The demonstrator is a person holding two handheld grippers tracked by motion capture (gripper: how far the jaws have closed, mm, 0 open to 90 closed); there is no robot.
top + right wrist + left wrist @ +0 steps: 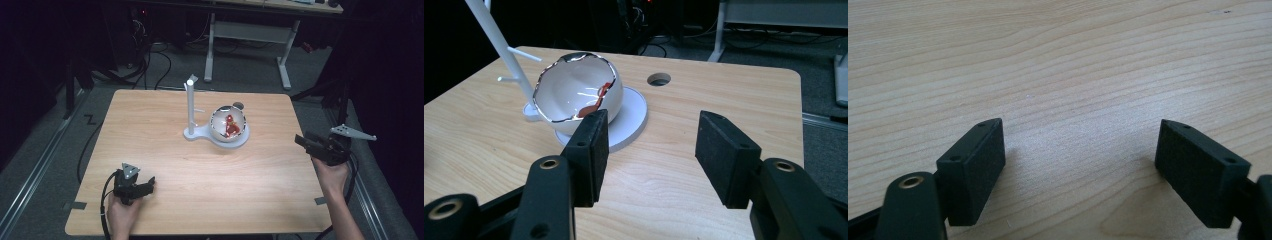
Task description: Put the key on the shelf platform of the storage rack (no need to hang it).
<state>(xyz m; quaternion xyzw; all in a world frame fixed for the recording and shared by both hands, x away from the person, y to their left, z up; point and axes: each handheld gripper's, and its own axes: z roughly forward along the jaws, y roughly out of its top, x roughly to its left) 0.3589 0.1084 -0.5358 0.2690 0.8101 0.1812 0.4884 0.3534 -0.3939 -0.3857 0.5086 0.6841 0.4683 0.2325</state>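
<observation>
A white egg-shaped bowl (228,125) with a jagged silver rim holds something red (230,126) and sits on a round white base (240,141). A white post (190,107) with short pegs rises from that base at the bowl's left. My right gripper (301,141) hovers at the table's right edge, jaws open and empty, pointing toward the bowl (574,92). My left gripper (150,184) rests low over the front left of the table, jaws open, bare wood (1068,100) between them.
The wooden table (160,145) has a round cable hole (658,79) behind the bowl. Beyond the table lie grey floor, cables and a white desk frame (247,37). Darkness flanks both sides.
</observation>
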